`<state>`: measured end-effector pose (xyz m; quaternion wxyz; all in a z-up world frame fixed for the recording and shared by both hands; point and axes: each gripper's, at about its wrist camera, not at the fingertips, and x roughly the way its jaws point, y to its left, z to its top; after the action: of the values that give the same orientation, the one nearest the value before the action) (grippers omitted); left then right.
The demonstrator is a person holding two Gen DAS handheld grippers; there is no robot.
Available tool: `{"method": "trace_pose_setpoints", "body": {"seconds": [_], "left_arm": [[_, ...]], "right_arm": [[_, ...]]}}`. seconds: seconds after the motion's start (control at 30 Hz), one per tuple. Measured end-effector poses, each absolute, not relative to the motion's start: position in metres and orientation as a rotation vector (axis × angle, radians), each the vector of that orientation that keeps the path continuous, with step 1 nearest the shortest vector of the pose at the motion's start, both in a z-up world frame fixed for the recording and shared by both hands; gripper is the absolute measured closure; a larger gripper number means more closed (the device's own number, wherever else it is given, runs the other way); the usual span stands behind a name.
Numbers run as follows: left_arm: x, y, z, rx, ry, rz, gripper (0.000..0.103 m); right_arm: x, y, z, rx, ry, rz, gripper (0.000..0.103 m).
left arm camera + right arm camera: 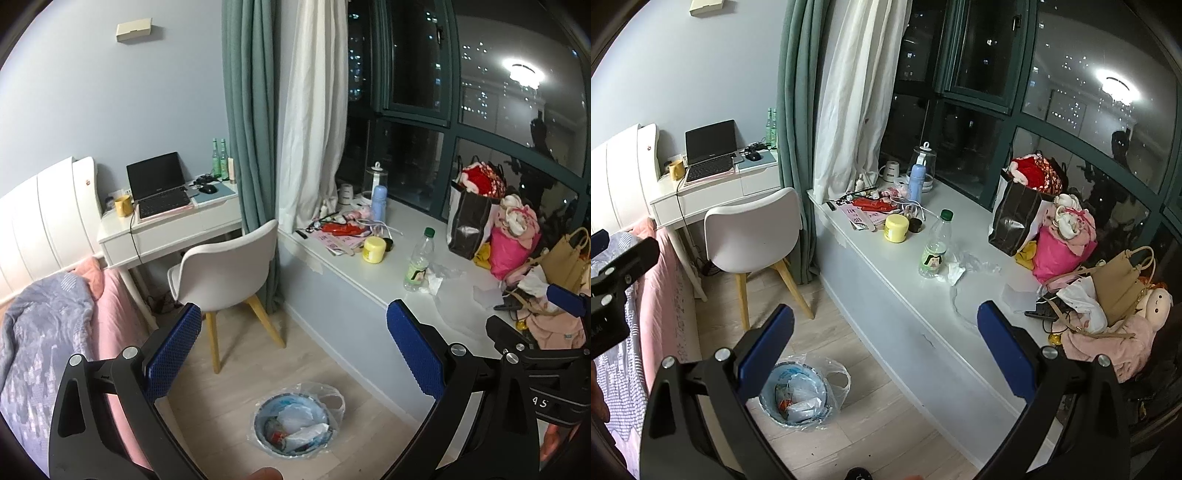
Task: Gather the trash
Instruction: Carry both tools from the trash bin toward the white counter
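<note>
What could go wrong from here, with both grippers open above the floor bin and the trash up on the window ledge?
1. The crumpled tissue touches the upright plastic bottle; a careless grab might topple it.
2. The clear plastic wrap is thin and hard to see, so fingers may slip off.
3. The trash bin already looks fairly full, and its loose liner could let drops spill onto the floor.

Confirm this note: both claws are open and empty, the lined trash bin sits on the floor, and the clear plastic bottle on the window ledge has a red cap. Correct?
Not quite: the bottle on the window ledge has a green cap, clear in the right wrist view. The rest holds: left claw and right claw are open and empty, and the lined trash bin sits on the floor.
</note>
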<state>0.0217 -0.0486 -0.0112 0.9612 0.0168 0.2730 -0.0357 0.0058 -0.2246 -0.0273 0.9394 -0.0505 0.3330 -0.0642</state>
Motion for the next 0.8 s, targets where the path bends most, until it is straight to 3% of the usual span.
{"method": "trace_pose_setpoints", "body": {"seconds": [0.8], "left_arm": [[0.028, -0.071, -0.016, 0.074, 0.582, -0.108, 0.006]], "right_arm": [[0.005, -0.243, -0.036, -0.083, 0.713, -0.154, 0.006]]}}
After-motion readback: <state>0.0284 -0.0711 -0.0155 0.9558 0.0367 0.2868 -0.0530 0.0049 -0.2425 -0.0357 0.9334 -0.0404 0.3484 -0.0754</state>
